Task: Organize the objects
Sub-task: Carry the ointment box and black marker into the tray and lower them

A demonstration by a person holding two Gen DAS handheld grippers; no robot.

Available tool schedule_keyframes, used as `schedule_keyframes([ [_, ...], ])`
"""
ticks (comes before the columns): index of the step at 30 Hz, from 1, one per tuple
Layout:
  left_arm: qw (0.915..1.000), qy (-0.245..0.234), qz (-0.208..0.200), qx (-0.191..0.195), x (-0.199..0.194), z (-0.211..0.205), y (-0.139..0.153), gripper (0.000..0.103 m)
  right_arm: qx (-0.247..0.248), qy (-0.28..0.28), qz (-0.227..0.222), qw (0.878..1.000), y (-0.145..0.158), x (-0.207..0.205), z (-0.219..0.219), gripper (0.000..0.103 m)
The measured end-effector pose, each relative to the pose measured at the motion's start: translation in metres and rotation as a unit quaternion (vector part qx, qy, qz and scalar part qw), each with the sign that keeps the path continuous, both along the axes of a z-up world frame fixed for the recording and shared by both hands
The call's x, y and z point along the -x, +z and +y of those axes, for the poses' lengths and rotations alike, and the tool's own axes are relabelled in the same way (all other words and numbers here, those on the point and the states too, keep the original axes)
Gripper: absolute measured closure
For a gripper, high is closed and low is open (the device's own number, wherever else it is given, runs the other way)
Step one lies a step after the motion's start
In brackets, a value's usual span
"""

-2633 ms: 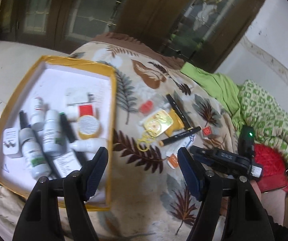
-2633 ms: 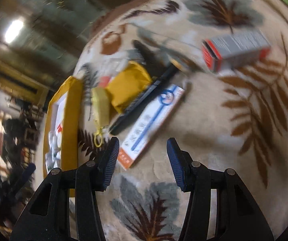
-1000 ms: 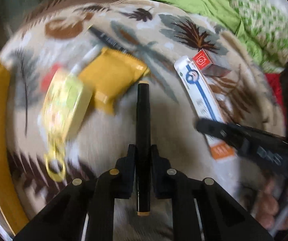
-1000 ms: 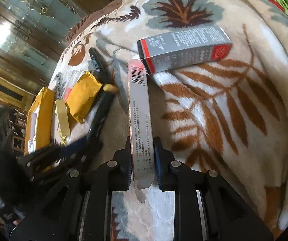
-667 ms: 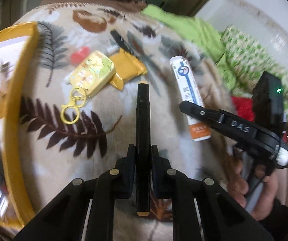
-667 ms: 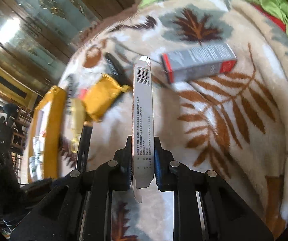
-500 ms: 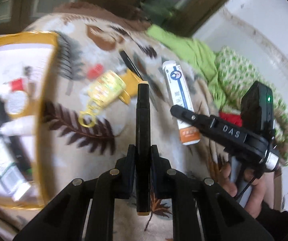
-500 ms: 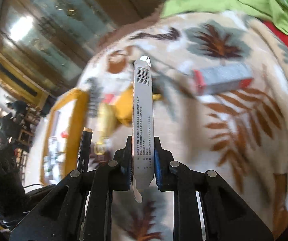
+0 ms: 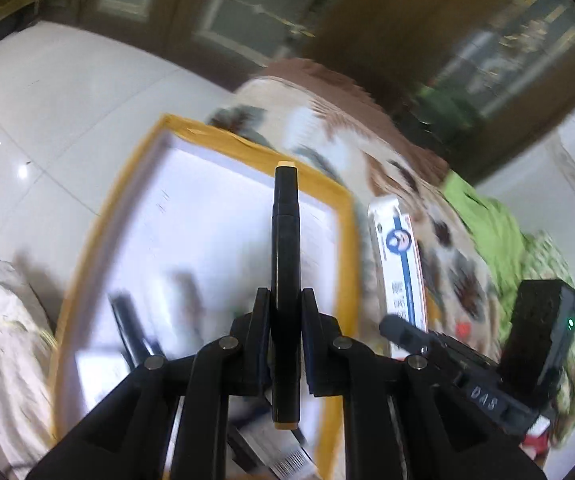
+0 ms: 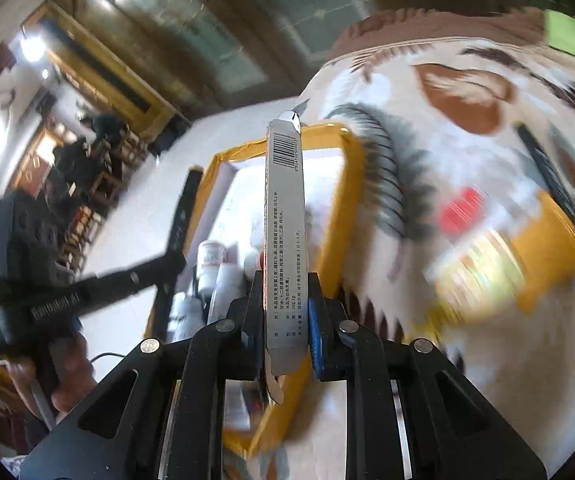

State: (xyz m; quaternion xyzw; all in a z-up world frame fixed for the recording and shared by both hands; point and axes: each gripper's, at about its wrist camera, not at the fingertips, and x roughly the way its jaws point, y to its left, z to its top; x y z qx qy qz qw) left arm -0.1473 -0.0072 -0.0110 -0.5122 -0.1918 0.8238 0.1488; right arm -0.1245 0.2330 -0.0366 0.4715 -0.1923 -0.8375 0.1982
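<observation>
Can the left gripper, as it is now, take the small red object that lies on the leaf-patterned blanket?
Probably not: the left gripper is shut on the black pen with tan ends above the yellow-rimmed tray, away from the small red object.

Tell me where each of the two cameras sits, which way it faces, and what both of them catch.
Left wrist: sits on the left gripper, facing down along its jaws, shut on a black pen, over the yellow-rimmed tray; the right gripper shows at right.
Right wrist: sits on the right gripper, jaws shut on a long slim box, facing the tray and leaf-print blanket; a hand holds the left gripper at left.
Shared: tray, pen, box.
</observation>
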Motion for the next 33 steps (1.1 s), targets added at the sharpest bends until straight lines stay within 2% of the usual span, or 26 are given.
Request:
schedule_keyframes([
  [4, 0.9995, 0.018, -0.024, 0.012, 0.037, -0.004, -0.016, 0.090, -0.048, 0.024, -0.019, 0.998, -0.008, 0.045, -0.022, 0.086],
  [8, 0.9989, 0.025, -0.036, 0.016, 0.053, -0.005, -0.028, 0.090, -0.072, 0.048, -0.031, 0.996, -0.020, 0.077, -0.029, 0.086],
  [13, 0.9984, 0.035, -0.043, 0.015, 0.062, -0.008, -0.039, 0.090, -0.124, 0.122, -0.046, 0.984, -0.028, 0.099, -0.050, 0.086],
  [19, 0.9976, 0.029, -0.056, 0.029, 0.064, -0.005, -0.053, 0.090, -0.136, 0.121, -0.065, 0.981, -0.040, 0.105, -0.052, 0.086],
  [26, 0.9965, 0.024, -0.072, 0.035, 0.068, -0.004, -0.064, 0.090, -0.109, 0.060, -0.086, 0.989, -0.044, 0.113, -0.046, 0.085],
  [30, 0.9963, 0.029, -0.068, 0.045, 0.067, -0.005, -0.067, 0.089, -0.115, 0.054, -0.090, 0.988, -0.043, 0.113, -0.049, 0.083],
  [32, 0.9965, 0.029, -0.069, 0.038, 0.067, -0.007, -0.068, 0.086, -0.112, 0.055, -0.094, 0.988, -0.042, 0.112, -0.049, 0.079],
  [33, 0.9965, 0.030, -0.070, 0.036, 0.067, -0.008, -0.068, 0.080, -0.108, 0.056, -0.094, 0.988, -0.041, 0.111, -0.049, 0.077],
])
